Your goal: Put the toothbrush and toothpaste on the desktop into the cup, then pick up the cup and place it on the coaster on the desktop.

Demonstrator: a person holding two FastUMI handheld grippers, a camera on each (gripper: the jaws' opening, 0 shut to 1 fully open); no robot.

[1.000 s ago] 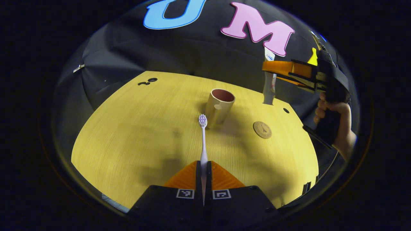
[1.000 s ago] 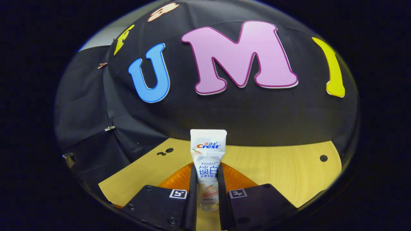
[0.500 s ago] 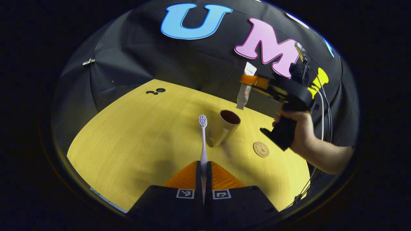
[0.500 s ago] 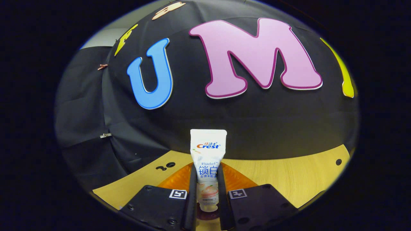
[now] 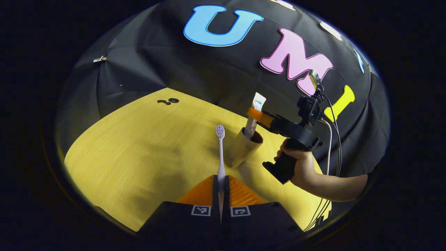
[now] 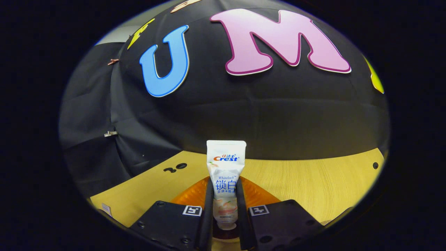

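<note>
My right gripper (image 6: 223, 209) pinched the soft, light toothpaste tube (image 6: 225, 174) mid-body over the cup (image 5: 244, 148), center frame, while my left gripper (image 5: 221, 190) clamped the stiff, light toothbrush (image 5: 220, 153) by its handle.

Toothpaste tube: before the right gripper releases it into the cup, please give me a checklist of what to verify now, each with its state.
1. Right gripper shut on the toothpaste tube, both fingers pressing: ok.
2. Tube upright, cap end down: ok.
3. Tube's lower end inside the cup mouth, as seen in the left gripper view: ok.
4. Tube's bottom resting on the cup floor: cannot tell, the cup wall hides it.
5. Cup standing upright on the wooden desktop: ok.
6. Left gripper shut on the toothbrush, bristle head pointing away, clear of the cup: ok.
</note>
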